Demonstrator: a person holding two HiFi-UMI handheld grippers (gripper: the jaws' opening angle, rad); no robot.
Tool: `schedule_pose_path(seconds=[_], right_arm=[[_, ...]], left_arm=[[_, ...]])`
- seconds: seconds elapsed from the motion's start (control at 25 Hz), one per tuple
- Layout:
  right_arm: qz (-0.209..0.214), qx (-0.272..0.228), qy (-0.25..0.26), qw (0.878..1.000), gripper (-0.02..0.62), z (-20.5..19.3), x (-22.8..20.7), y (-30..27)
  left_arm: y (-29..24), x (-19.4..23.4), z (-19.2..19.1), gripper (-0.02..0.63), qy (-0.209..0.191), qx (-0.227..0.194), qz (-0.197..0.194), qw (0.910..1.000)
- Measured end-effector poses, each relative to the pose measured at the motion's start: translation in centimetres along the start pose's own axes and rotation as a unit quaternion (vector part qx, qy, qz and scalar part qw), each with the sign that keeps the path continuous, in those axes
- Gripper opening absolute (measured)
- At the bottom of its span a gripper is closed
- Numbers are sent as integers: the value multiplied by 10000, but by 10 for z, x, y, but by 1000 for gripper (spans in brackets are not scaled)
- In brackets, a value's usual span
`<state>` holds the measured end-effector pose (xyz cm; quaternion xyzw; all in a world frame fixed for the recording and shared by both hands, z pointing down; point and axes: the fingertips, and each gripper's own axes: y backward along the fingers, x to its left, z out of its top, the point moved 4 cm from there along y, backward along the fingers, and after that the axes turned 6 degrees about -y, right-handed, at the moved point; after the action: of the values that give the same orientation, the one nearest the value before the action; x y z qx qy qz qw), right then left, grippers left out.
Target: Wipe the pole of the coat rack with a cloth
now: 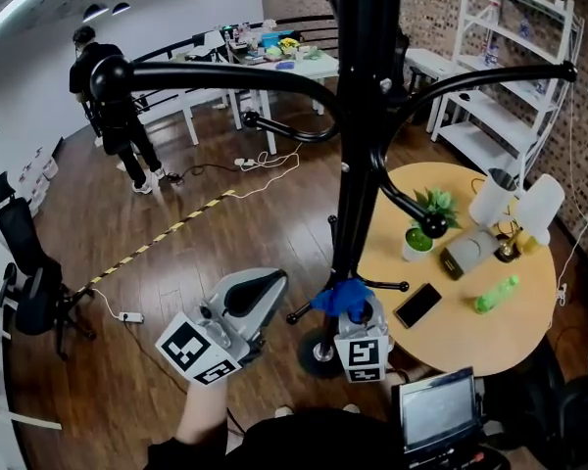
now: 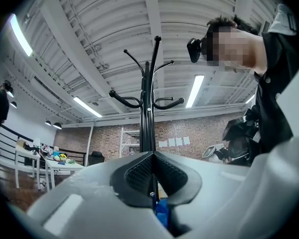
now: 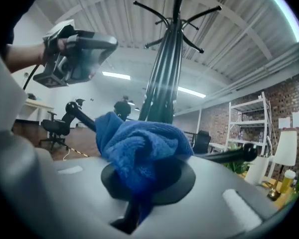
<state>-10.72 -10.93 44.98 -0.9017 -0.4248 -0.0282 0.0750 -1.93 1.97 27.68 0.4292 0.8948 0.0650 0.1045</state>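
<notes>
Left gripper tilted upward, fingers closed and empty, right gripper fingers clamping blue cloth at pole

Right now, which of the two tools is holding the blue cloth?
The right tool, clamped on the blue cloth by the pole; the left tool is shut, holding nothing.

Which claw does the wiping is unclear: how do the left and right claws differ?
The right claw is shut on the blue cloth; the left claw is shut on nothing. The right claw is at the coat rack pole; the left claw is off to its side. Both are closed.
</notes>
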Motion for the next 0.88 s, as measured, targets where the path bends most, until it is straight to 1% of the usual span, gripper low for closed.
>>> schedule_pose_path(seconds=[0.12,0.2,0.28,0.4,0.52,0.64,0.72,0.76,0.8,0.88], right_arm=[[75,306,-128,9994,20,-13,1,-4],[165,283,-353,9988,20,-1,1,-3],[235,-101,-627,9977,20,33,2,3],[176,-964,-760,9923,20,106,-4,11],[256,-1845,-722,9798,20,181,-16,21],[384,-2522,-634,9648,20,246,-27,31],[451,-2811,-609,9567,20,275,-33,34],[488,-2895,-623,9539,20,283,-34,35],[518,-2950,-637,9520,20,288,-35,35],[526,-2981,-653,9508,20,283,-34,35]], left_arm=[[-1,1,2,-8,-4,18,-24,10000],[-4,-1,2,-8,-5,27,-40,10000],[-5,-3,1,-8,-1,23,-49,10000],[-7,-6,5,-8,-32,-13,-62,10000],[-7,-9,9,-8,-150,-27,-45,9999],[-5,-10,10,-8,-184,-79,-6,9998],[-4,-9,10,-8,-198,-108,46,9997],[-3,-9,10,-8,-201,-125,64,9997],[-3,-9,10,-8,-208,-138,77,9997],[-2,-8,11,-8,-217,-152,94,9996]])
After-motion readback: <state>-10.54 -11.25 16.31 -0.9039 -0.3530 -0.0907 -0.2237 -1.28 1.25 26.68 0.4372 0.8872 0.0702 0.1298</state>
